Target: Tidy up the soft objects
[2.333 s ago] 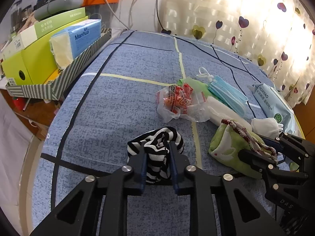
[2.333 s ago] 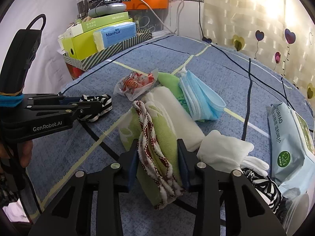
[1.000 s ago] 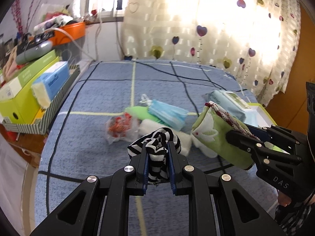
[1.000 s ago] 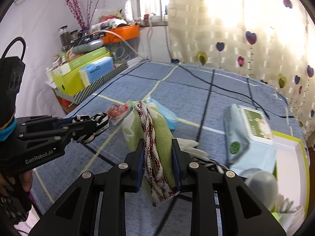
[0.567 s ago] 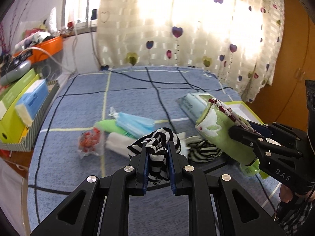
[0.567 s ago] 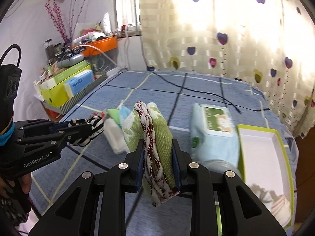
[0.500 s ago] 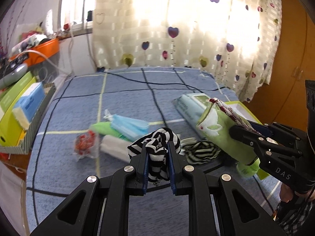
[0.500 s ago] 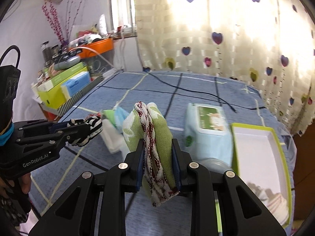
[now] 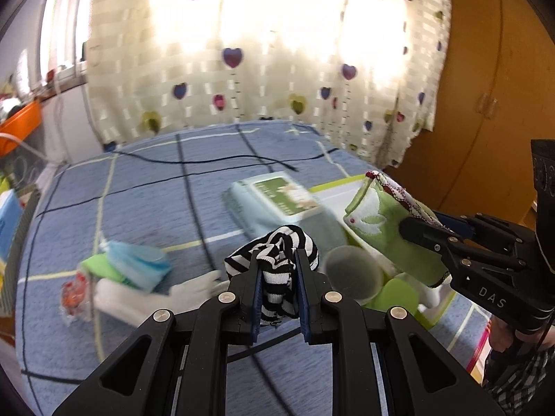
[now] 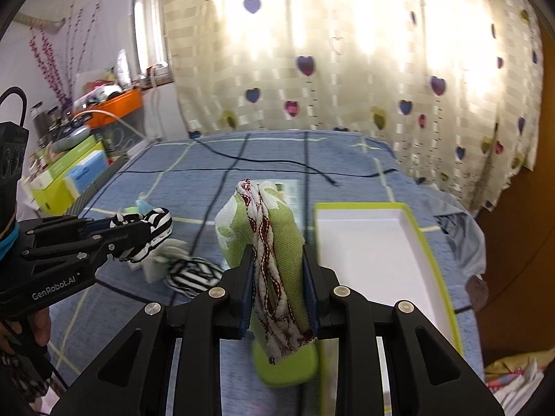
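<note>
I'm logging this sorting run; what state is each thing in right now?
Left gripper: shut on striped sock, lifted.
Right gripper: shut on green cloth, lifted.
Green-rimmed box: open, mostly bare inside.
Second striped sock: crumpled on the bedspread.
White glove: lying flat.

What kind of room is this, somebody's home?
Probably a home bedroom: heart-print curtains over a bright window, a blue checked bedspread strewn with small items, and a wooden wardrobe alongside.
</note>
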The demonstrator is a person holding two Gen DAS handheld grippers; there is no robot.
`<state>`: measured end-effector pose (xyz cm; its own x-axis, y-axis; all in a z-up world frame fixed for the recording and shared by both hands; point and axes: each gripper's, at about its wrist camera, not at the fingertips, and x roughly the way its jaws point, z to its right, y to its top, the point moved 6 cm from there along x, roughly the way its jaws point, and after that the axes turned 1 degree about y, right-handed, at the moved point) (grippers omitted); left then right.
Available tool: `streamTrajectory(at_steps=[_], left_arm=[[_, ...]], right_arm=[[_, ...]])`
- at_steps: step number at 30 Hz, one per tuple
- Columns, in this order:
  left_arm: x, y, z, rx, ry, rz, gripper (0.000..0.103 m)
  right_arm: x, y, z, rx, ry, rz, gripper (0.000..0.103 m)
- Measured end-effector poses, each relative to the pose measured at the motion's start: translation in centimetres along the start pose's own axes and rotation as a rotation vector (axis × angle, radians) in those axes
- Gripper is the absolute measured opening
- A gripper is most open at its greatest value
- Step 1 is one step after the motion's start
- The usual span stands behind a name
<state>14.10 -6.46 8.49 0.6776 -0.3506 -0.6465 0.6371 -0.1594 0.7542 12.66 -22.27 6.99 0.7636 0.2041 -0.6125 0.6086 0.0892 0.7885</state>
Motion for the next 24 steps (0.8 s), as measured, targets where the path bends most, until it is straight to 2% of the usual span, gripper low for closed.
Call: streamTrajectory(at_steps=[12,21,24], left_arm=[[3.6,2.2,5.4,0.037,-0.113,-0.031,0.016],[7.2,3.0,8.8,0.052,-0.169,-0.080,0.016],[8.4,3.1,10.1,0.078,-0.167,-0.095,0.016]], right_arm=[[-0.6,-0.7,6.6,0.075,-0.111,-0.025,0.026],[0.1,-0.9,10.4,0.104,-0.180,-0.054,0.026],[0.8,-0.9,11.9,0.122,-0.188,-0.069,0.026]])
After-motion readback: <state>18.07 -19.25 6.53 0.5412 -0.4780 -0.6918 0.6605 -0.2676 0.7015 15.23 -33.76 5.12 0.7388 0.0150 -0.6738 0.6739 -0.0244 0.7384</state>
